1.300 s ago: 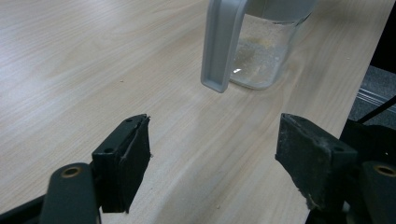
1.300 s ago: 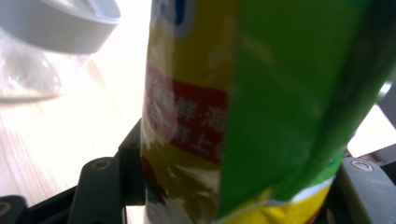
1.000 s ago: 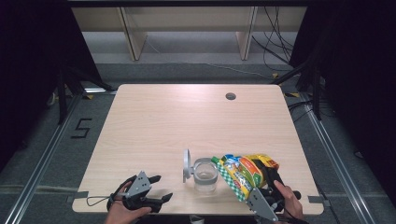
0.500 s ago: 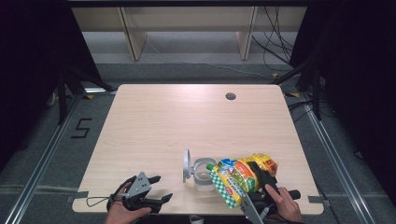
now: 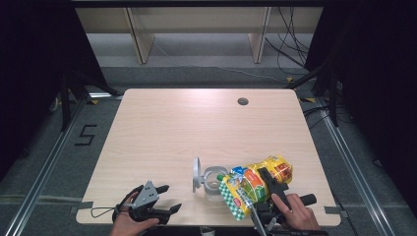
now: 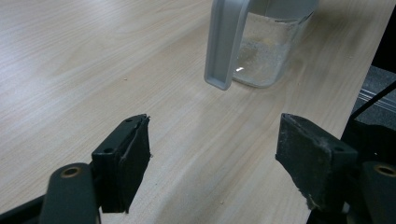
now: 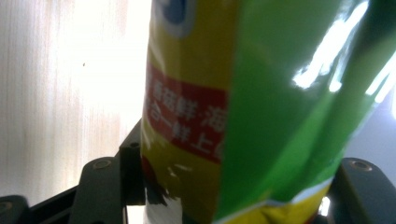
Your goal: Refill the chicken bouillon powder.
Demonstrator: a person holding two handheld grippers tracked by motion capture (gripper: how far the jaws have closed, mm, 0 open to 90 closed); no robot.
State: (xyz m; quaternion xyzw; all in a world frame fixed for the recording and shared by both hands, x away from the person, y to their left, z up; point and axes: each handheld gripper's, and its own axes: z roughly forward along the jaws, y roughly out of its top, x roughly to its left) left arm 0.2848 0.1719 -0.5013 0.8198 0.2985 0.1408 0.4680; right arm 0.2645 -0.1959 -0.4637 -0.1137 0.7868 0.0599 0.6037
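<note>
Right hand-held gripper (image 5: 265,189) clamped on snack bag (image 5: 253,184), long axis tilted, mouth down-left over glass jar (image 5: 212,181); left hand-held gripper (image 5: 164,199) idle, jaws apart, jar to its right

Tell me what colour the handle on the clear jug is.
Light grey handle, clearest in the left gripper view.
</note>
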